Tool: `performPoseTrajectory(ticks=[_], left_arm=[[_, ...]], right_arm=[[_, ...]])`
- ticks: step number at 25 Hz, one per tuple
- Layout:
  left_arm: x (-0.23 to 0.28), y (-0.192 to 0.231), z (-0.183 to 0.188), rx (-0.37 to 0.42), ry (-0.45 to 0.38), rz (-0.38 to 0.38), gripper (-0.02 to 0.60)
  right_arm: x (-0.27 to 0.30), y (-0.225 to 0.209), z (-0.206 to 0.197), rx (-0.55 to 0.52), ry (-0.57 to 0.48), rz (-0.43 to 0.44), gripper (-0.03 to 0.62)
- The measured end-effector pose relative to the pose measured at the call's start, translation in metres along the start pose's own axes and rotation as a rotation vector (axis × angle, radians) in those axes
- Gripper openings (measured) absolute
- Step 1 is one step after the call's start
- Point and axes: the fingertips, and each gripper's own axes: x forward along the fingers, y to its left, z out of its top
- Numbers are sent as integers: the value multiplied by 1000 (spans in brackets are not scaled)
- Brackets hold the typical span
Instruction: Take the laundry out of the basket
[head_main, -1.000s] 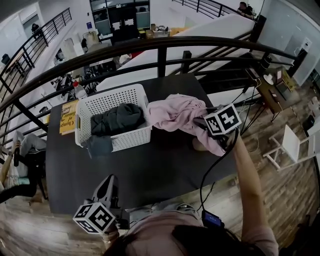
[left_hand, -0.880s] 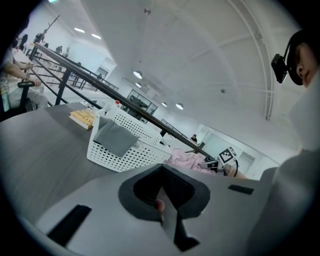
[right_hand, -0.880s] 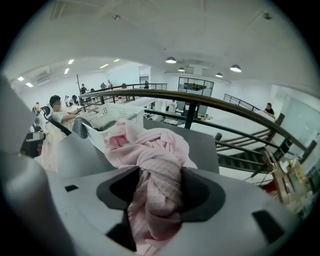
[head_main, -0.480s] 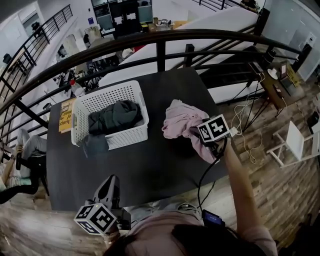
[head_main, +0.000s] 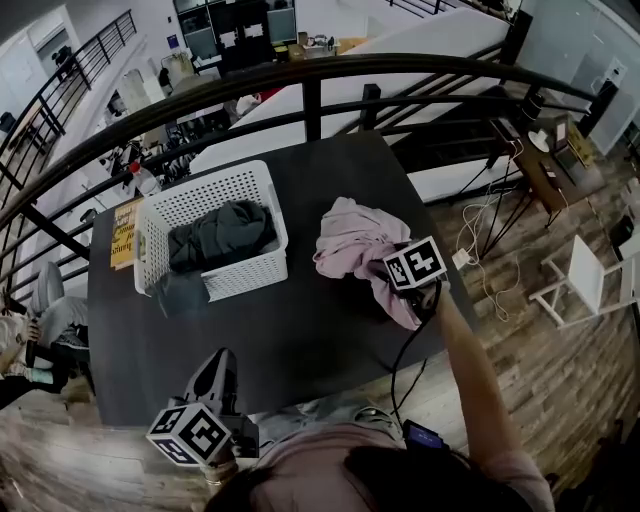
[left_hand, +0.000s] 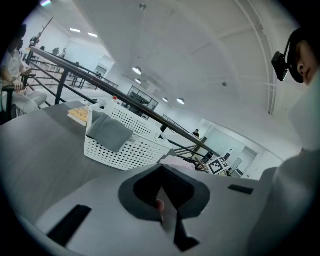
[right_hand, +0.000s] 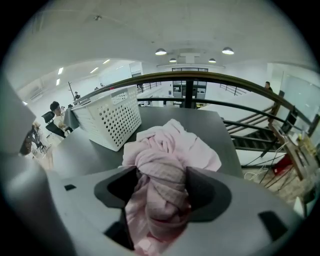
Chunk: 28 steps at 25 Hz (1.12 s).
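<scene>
- The right gripper (right_hand: 161, 192) points down at the dark table (head_main: 300, 345). Its jaws have just been opening, but a twisted bunch of the pink garment (head_main: 350, 240) is between them, touching both pads.
- The pink garment lies on the table, right of the white basket (head_main: 250, 282) and apart from it.
- Dark clothes (head_main: 220, 235) fill the basket; a grey cloth (head_main: 182, 293) hangs over its front wall.
- The left gripper (head_main: 217, 365) sits at the table's near edge, jaws together, empty.

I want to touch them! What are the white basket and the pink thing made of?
The basket looks like hard, matte white plastic: stiff walls with rows of moulded holes. The pink thing is soft cloth, maybe thin cotton: it bunches and wrinkles, and shows a fine weave up close.
</scene>
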Motion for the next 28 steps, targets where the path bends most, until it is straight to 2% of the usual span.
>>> performPoseTrajectory(ticks=[7, 13, 21, 24, 27, 28], left_arm=[[6, 1, 3, 19, 19, -3, -3], [7, 12, 9, 34, 24, 3, -3], [-4, 28, 15, 35, 11, 13, -2], [-10, 34, 12, 31, 3, 27, -3], [-17, 36, 10, 24, -5, 40, -3], [-19, 36, 8, 21, -7, 45, -2]], right_arm=[[-8, 2, -1, -11, -28, -33, 308], [-27, 6, 3, -72, -67, -113, 308], [-47, 20, -1, -39, -110, -125, 304], [-52, 26, -4, -51, -133, -147, 272], [-59, 33, -2, -75, -166, -169, 212], [-61, 37, -2, -76, -175, -162, 212]])
